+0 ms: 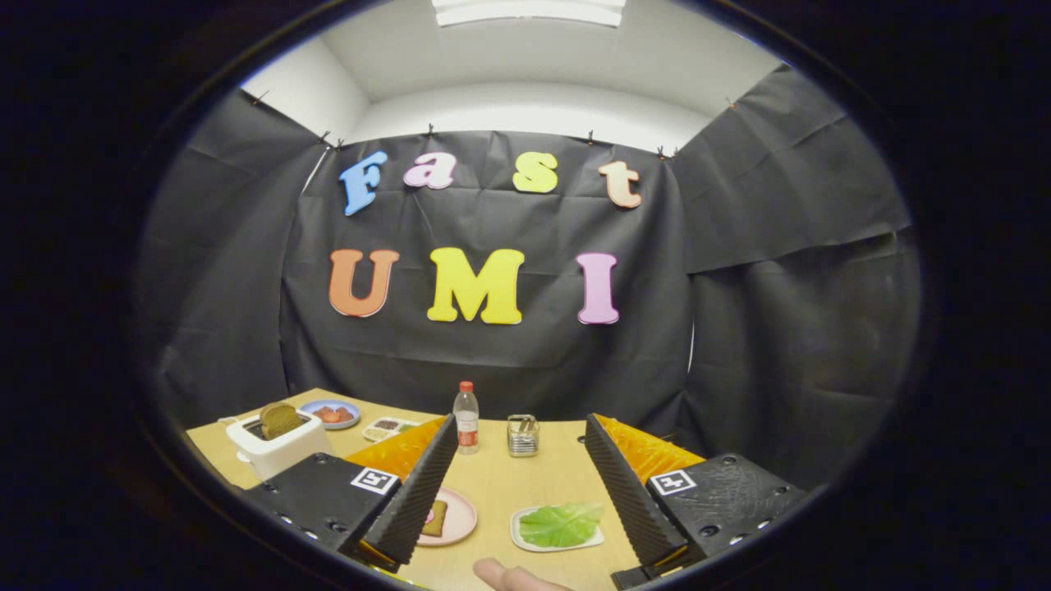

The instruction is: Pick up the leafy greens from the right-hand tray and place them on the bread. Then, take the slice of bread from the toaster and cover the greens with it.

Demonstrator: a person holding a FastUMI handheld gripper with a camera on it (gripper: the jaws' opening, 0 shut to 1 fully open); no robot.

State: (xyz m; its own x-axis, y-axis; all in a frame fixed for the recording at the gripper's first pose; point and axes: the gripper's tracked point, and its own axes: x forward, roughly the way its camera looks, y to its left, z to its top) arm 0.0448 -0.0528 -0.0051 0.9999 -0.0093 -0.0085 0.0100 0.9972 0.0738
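The tongs [511, 484] are spread wide apart, low in the frame, and they pinch nothing. Their two fingers [419, 492] slant up from the bottom, one on the left and one on the right, with the wooden bench [525, 476] showing between them.

The leafy greens [561, 524] lie on a small white tray [517, 533] near the bottom of the frame, right of the middle. The tray sits between the fingers, close beside the right one. The greens are flat and bright green.

To the left of the tray is a pink plate [461, 519]. A slice of bread [434, 519] lies on it. The left finger covers part of the plate and the bread.

At the lower left of the frame stands a white toaster [275, 450]. A brown slice of toast [281, 420] sticks up out of its top. Behind the toaster is a blue plate [331, 413] with some reddish food on it. Next to that plate is a small white dish [390, 428] with little bits of food in it; what they are is too small to tell.

Near the middle of the frame, at the back of the bench, a clear bottle [466, 417] with a red cap stands upright. Just to its right is a small glass jar [522, 435].

At the very bottom of the frame, a fingertip of a person [513, 577] pokes in, between the fingers of the tongs.
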